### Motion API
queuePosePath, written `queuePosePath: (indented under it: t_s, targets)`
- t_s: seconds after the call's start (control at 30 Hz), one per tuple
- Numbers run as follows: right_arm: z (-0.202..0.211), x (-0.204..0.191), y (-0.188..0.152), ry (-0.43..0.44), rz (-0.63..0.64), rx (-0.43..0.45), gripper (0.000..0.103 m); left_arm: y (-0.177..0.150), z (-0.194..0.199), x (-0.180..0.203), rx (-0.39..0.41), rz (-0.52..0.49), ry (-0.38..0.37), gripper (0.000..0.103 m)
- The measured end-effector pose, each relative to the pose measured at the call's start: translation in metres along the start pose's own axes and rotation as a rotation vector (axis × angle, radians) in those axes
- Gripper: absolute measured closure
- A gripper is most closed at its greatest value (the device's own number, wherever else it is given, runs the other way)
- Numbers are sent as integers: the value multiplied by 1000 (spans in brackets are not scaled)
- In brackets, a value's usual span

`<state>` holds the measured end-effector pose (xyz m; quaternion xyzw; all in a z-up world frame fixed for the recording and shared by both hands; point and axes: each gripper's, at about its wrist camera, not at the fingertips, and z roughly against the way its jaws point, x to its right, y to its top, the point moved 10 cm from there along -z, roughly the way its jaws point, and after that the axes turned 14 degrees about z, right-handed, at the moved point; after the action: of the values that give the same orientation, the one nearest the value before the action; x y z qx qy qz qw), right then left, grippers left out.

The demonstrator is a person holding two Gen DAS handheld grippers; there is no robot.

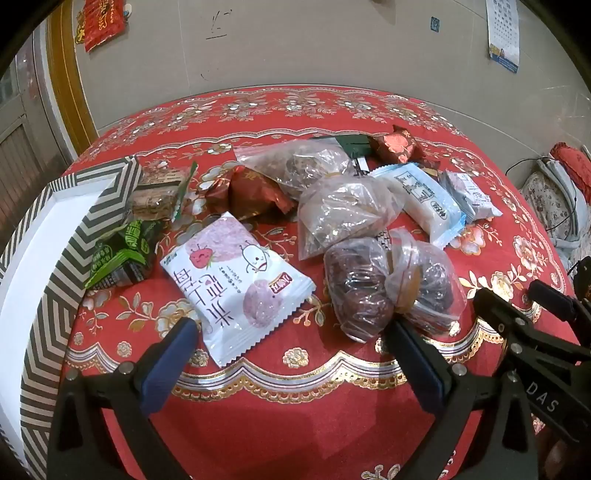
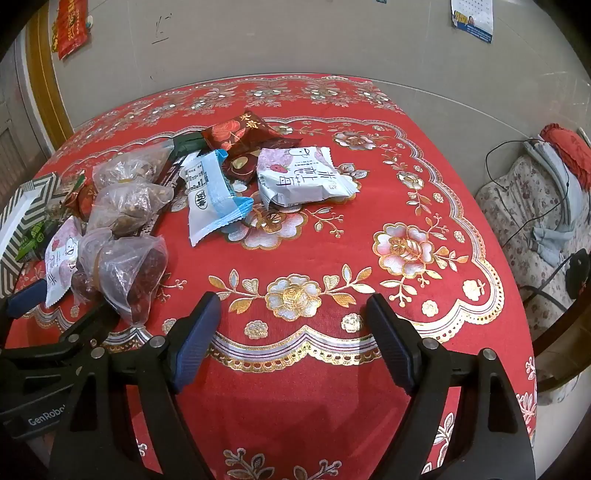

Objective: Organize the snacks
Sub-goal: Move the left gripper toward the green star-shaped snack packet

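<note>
Right wrist: red floral tablecloth [image 2: 295, 236], beige wall [image 2: 295, 40], wall calendar [image 2: 472, 20].

The left gripper [image 1: 291, 339] is spread wide, jaws pointing toward 12 o'clock, nothing between them; its blue-padded fingers [image 1: 168, 363] hover low over the worktop. The right gripper [image 2: 291, 328] is likewise agape and holding nothing, aimed at 12 o'clock. In the left wrist view it shows at 3 o'clock, just beside.

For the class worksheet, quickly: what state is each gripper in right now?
Left gripper: open, holding nothing.
Right gripper: open, holding nothing.
</note>
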<state>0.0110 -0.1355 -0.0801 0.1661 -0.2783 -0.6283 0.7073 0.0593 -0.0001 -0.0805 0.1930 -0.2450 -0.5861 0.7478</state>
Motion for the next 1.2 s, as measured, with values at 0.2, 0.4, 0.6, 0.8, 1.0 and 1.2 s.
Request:
queuePosePath:
  t_s: [0.2, 0.4, 0.6, 0.8, 1.0, 1.2]
  targets:
    - [0, 0, 0, -1, 0, 4, 21, -1, 1, 1, -3, -15, -7, 0]
    - [0, 0, 0, -1, 0, 5, 21, -18, 31, 10, 47, -152, -128, 0]
    - [23, 7, 3, 26, -154, 131, 21, 6, 92, -11, 314, -186, -312, 0]
    - [61, -4, 22, -39, -168, 352, 21, 29, 78, -42, 201, -94, -511, 0]
    - [84, -17, 35, -104, -100, 445, 21, 38, 63, -63, 133, -76, -577, 0]
    - [106, -45, 38, -183, 54, 520, 21, 30, 63, -70, 88, -57, -584, 0]
